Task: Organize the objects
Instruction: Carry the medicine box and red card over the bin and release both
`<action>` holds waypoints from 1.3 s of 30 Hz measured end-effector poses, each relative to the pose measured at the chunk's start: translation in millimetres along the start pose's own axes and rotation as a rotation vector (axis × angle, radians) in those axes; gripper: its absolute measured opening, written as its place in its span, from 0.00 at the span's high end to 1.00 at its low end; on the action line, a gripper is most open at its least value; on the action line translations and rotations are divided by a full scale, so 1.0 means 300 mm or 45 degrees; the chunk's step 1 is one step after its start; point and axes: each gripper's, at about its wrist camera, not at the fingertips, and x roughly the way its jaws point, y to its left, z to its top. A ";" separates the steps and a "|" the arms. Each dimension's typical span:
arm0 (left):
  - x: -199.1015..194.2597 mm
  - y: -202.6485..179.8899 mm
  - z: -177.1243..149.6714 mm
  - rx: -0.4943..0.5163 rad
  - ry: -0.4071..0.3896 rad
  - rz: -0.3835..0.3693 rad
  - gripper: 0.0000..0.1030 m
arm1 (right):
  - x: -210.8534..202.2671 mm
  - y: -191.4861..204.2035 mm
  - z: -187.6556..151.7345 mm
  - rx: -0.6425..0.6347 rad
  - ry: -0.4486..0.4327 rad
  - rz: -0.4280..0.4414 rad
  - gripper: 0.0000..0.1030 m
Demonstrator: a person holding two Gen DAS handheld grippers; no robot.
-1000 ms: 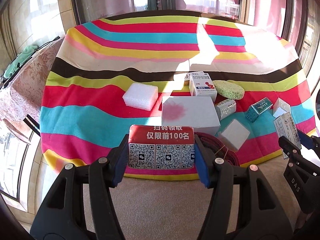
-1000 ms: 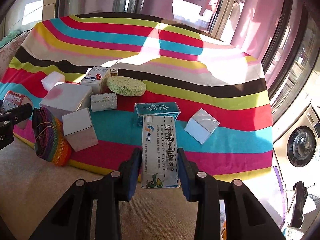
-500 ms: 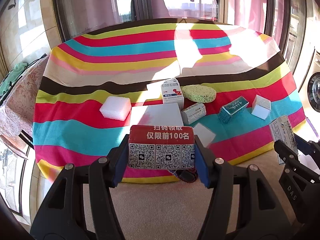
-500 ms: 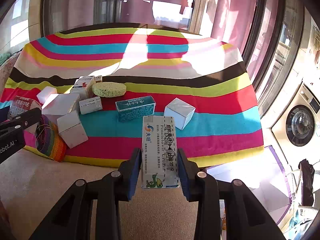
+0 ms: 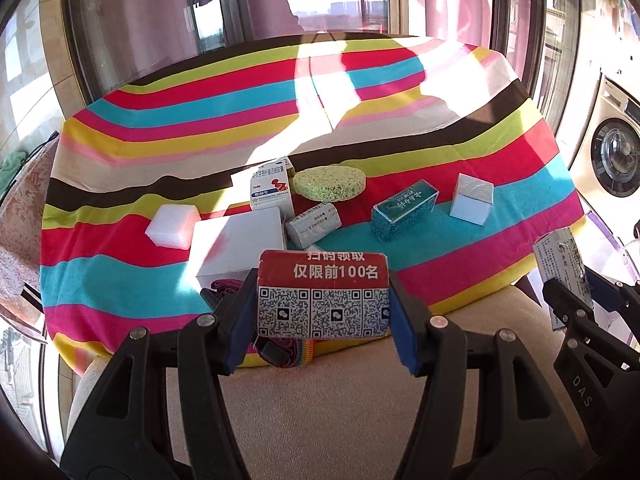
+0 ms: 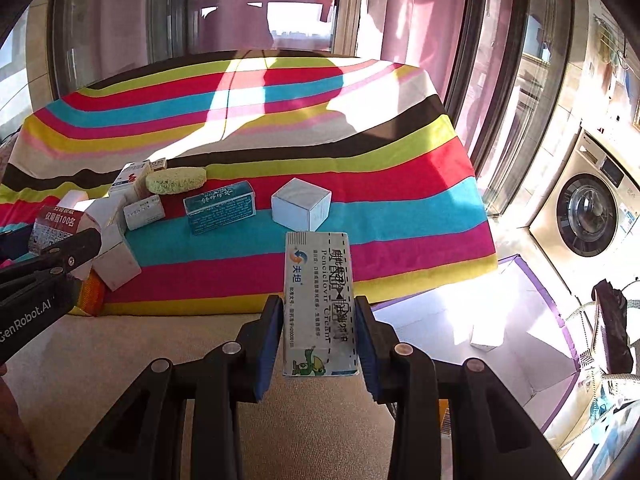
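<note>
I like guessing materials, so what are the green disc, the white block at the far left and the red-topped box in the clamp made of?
The green disc looks like porous sponge: a pitted, matte surface. The white block seems to be soft foam, with rounded edges and a faintly grainy sheen, though wrapped padding is possible. The red-topped box looks like printed cardboard: sharp corners, and a smooth face with square codes.

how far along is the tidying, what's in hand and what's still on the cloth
Nothing looks sorted yet. In hand: the left tongs grip a red box with QR codes, and the right tongs grip a long white cream carton. Left on the striped cloth: the teal box, green sponge, white cube and other boxes.
</note>
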 end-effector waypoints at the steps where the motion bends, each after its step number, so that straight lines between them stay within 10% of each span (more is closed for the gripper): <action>1: 0.001 -0.012 0.000 0.008 0.002 -0.008 0.39 | -0.001 -0.012 -0.005 0.011 0.004 -0.004 0.64; 33: 0.068 -0.591 0.037 0.256 0.193 -0.815 0.38 | 0.015 -0.545 -0.222 0.763 0.226 -0.313 0.63; 39: 0.070 -0.587 0.039 0.225 0.199 -0.842 0.18 | 0.011 -0.595 -0.253 0.860 0.254 -0.338 0.41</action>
